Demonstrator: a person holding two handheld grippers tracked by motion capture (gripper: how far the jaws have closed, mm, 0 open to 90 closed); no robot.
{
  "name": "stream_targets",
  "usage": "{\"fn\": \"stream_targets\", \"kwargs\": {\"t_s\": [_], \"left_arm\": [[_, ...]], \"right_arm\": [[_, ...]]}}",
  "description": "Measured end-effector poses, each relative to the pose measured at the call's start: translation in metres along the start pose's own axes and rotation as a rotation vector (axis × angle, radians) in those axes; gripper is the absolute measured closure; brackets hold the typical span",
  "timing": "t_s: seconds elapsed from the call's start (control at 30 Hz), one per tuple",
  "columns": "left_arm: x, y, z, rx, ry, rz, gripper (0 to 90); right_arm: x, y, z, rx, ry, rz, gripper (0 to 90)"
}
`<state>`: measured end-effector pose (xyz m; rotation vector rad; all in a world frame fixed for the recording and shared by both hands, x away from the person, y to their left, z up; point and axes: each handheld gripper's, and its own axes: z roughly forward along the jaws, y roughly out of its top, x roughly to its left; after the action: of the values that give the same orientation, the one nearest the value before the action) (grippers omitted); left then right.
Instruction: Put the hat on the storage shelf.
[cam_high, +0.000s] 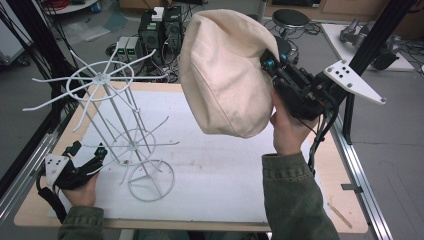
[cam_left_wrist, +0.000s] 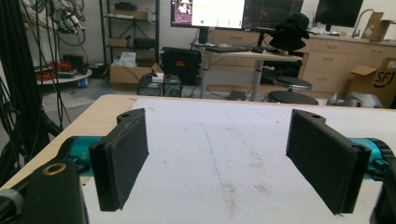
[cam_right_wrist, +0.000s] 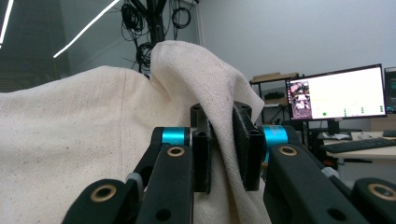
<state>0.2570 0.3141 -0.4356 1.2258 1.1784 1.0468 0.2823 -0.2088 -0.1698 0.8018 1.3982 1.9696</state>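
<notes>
The right gripper (cam_high: 270, 62), jaws pinching a fold of the cream hat (cam_high: 225, 75), holds it aloft right of the white wire rack (cam_high: 117, 125), presumably for hanging. The left gripper (cam_high: 95, 157), jaws spread, rests beside the rack's base.

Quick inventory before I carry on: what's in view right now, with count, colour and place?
Hat: one, cream cloth, held up above the table's far right, pinched at its edge.
Wire rack: one, white, standing on the mat's left half, hooks bare.
Mat: one, white, covering most of the tabletop.
Table: one, light wood, edges showing around the mat.
Left gripper: black jaws wide apart, low over the mat at near left, holding nothing.
Right gripper: black jaws closed on the hat's fabric.
</notes>
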Motion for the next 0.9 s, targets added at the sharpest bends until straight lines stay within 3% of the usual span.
{"fn": "stream_targets", "kwargs": {"t_s": [0.57,0.9], "left_arm": [[0.0,0.0,-0.001,-0.003,-0.003,-0.006,21.0],[0.001,0.0,-0.001,-0.001,-0.002,-0.006,21.0]], "right_arm": [[0.013,0.02,0.003,-0.058,0.026,0.023,79.5],[0.019,0.029,0.013,-0.083,0.04,0.041,79.4]]}}
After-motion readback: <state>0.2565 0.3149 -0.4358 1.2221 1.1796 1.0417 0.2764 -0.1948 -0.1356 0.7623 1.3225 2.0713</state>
